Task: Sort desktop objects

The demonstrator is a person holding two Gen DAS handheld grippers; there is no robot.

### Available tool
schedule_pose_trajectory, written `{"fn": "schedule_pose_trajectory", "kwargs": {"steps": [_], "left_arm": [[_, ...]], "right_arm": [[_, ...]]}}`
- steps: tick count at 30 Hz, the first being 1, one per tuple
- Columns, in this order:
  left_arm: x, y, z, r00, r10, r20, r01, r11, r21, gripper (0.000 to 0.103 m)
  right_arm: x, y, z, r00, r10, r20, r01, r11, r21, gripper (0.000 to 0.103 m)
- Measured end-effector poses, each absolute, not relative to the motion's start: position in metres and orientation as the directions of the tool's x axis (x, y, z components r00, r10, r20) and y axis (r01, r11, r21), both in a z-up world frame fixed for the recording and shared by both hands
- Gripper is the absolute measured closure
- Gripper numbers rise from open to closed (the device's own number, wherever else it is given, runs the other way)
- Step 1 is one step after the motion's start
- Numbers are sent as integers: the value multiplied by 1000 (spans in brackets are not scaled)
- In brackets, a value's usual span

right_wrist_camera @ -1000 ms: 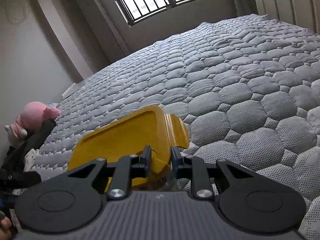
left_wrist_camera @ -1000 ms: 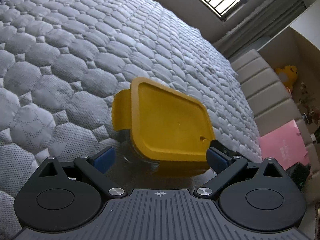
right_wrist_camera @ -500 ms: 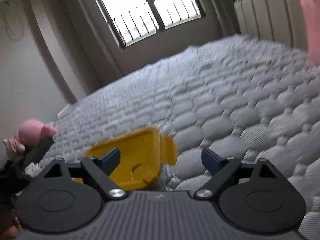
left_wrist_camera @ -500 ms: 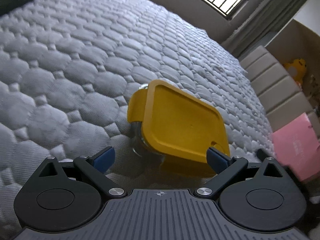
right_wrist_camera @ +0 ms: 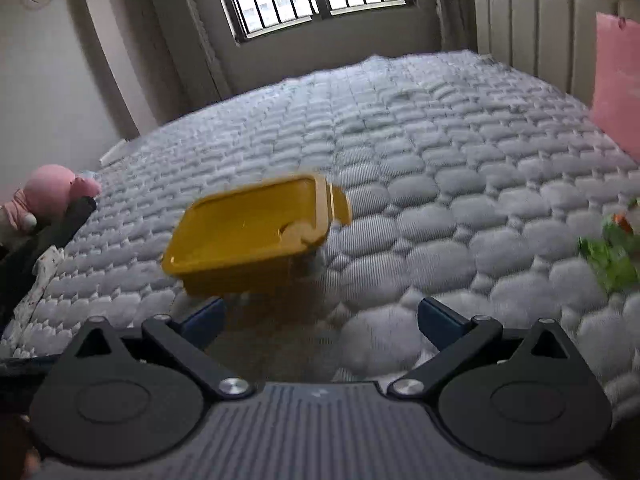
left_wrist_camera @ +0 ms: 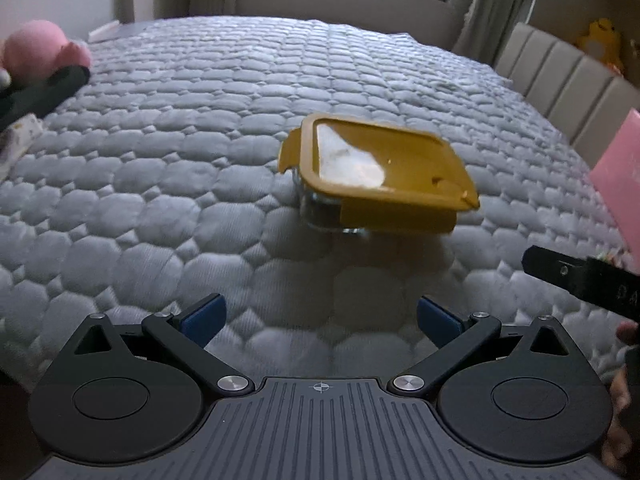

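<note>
A clear container with a yellow lid (left_wrist_camera: 380, 176) rests on the grey quilted bed; it also shows in the right wrist view (right_wrist_camera: 256, 232). My left gripper (left_wrist_camera: 320, 316) is open and empty, a little short of the container. My right gripper (right_wrist_camera: 320, 316) is open and empty, just right of and behind the container. Part of the right gripper's black body (left_wrist_camera: 580, 280) shows at the right edge of the left wrist view.
A pink plush toy (left_wrist_camera: 40, 52) (right_wrist_camera: 52, 192) lies at the bed's left edge. A pink folder (right_wrist_camera: 616, 80) (left_wrist_camera: 620, 172) stands at the right. A green packet (right_wrist_camera: 608, 248) lies on the bed at right. A padded headboard (left_wrist_camera: 560, 68) is behind.
The right gripper opened, let go of the yellow lid and pulled back. The left gripper also backed away from the container, which now rests on the bed.
</note>
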State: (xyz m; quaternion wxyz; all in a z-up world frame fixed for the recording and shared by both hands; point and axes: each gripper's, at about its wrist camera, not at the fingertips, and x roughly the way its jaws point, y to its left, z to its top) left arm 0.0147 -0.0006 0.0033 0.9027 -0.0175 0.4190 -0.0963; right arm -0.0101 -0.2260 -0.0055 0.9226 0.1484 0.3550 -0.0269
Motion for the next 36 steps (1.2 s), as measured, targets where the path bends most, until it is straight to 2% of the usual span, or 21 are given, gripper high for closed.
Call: {"fn": "schedule_pose_trajectory", "kwargs": {"steps": [5, 8, 12, 23, 36], "left_arm": [[-1, -7, -1, 665, -106, -739, 125, 992, -30, 0], [-4, -10, -2, 665, -89, -742, 123, 992, -9, 0], [-8, -7, -1, 668, -76, -740, 97, 995, -15, 0], [-9, 2, 1, 675, -79, -734, 56, 997, -55, 0], [-2, 2, 1, 679, -53, -733, 39, 999, -36, 0]], "right_arm": [[-19, -214, -15, 698, 152, -700, 45, 966, 255, 0], [-27, -203, -19, 700, 125, -704, 37, 977, 211, 0], [-30, -204, -24, 684, 133, -717, 56, 971, 234, 0], [-26, -198, -32, 676, 98, -731, 60, 981, 187, 0], [-13, -195, -28, 693, 50, -720, 60, 990, 126, 0]]}}
